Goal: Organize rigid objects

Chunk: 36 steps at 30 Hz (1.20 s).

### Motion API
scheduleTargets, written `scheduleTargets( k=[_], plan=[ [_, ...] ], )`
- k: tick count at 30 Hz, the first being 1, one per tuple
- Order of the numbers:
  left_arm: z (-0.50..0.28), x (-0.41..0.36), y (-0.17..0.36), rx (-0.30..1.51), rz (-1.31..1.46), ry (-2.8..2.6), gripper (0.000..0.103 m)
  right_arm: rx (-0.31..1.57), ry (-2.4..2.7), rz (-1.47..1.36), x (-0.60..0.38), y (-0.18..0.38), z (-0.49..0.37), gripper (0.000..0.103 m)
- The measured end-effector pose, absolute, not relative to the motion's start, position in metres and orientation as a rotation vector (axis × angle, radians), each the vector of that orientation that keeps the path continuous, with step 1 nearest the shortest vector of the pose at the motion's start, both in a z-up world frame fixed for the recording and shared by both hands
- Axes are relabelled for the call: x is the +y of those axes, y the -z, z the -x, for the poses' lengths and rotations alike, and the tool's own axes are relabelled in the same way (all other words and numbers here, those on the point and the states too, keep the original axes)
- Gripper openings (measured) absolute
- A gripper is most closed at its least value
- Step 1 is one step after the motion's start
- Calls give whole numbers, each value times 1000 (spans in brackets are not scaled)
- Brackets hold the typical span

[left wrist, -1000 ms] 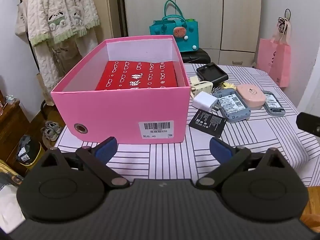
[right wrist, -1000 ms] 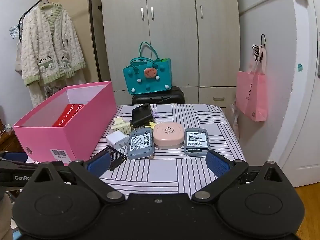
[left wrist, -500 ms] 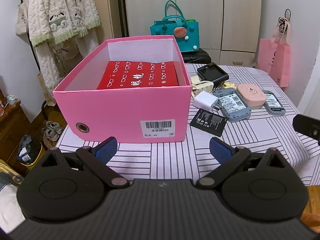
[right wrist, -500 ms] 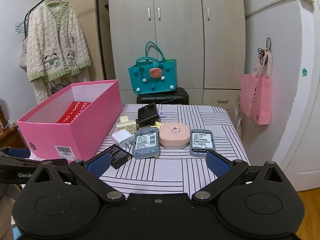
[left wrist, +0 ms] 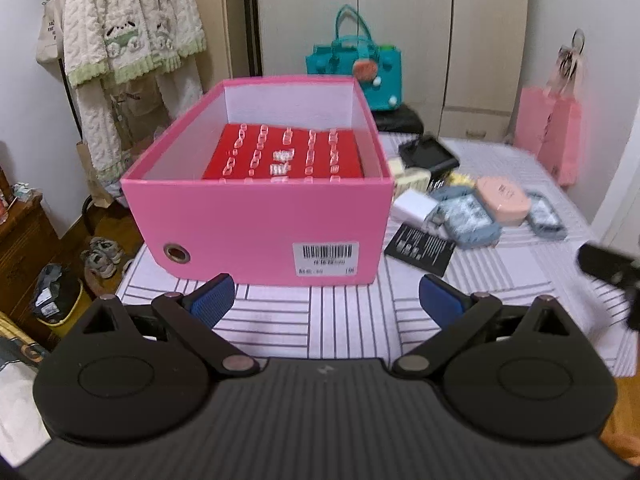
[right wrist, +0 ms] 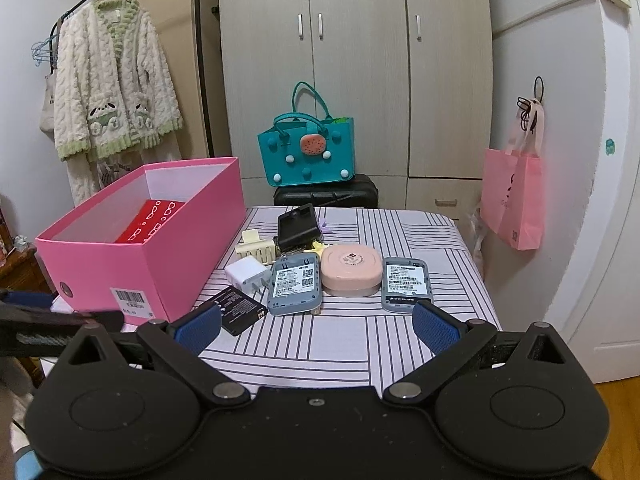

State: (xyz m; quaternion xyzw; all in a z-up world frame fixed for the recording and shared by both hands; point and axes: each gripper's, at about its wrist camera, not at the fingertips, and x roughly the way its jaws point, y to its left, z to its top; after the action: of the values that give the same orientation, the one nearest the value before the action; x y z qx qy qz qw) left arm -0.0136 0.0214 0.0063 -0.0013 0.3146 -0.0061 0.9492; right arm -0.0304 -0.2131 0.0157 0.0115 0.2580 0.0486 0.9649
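A pink box (left wrist: 260,232) with a red box (left wrist: 284,152) lying inside stands on the left part of the striped table (right wrist: 400,344). Just to its right lie a black battery (right wrist: 236,310), a white charger (right wrist: 245,273), two grey-blue devices (right wrist: 294,288) and a pink case (right wrist: 351,270). The left gripper (left wrist: 326,304) and right gripper (right wrist: 316,326) hang over the table's near edge, jaws spread wide and empty.
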Motion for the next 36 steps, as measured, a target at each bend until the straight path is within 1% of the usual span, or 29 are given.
scheduleTargets(
  k=[4,13,22,36],
  plan=[
    [21,23,-16,588,-6,-2,101,527,-100,-19,-212,-17,31,103],
    [16,22,-11,609,-11,-28,102,545,-134,-31,-208,-17,33,103],
    [26,28,-15,545,47,9,103,540,-137,-47,-207,-14,35,103],
    [23,28,-8,592,17,21,103,540,-147,-39,-202,-17,35,103]
  ],
)
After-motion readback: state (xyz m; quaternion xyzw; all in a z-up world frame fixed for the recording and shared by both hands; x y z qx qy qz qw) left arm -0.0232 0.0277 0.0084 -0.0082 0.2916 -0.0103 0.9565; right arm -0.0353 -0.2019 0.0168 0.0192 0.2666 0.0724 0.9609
